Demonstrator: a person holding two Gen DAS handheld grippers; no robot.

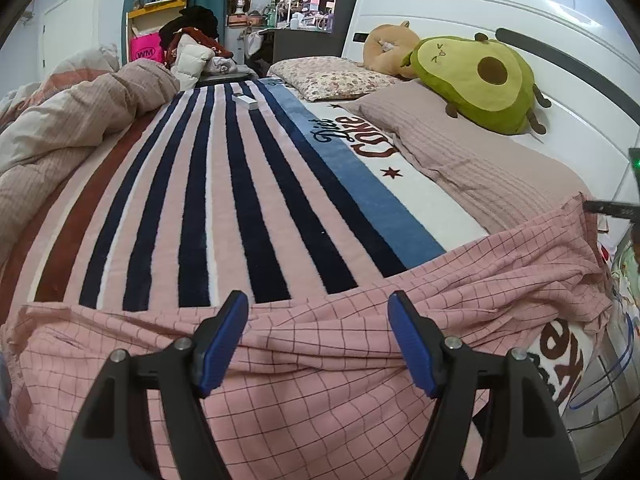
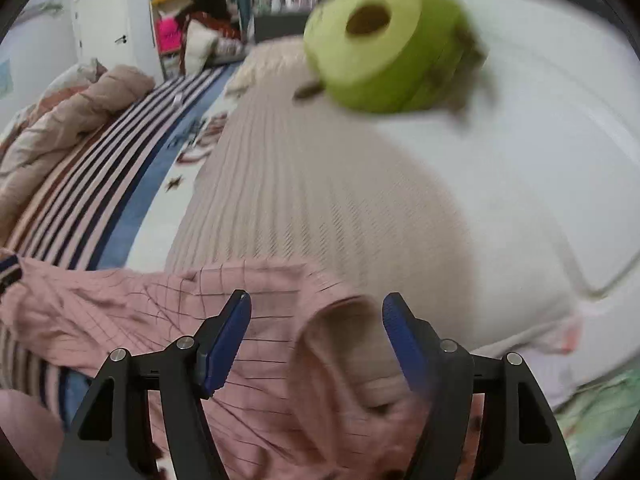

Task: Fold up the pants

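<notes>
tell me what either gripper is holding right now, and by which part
Nothing is held. The left gripper and right gripper both stand open over the pink checked pants, pads clear of the cloth.

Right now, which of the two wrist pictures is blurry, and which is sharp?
Right wrist view: motion-smeared, with the avocado plush and the pink checked pants soft-edged. Left wrist view: sharp, grid lines on the pants and the striped blanket crisp. Both bend straight lines toward the edges, fisheye style.

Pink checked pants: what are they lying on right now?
The pink checked pants lie on the striped blanket, with one end reaching the ribbed pillow. What the blanket looks like under the fabric is covered.
</notes>
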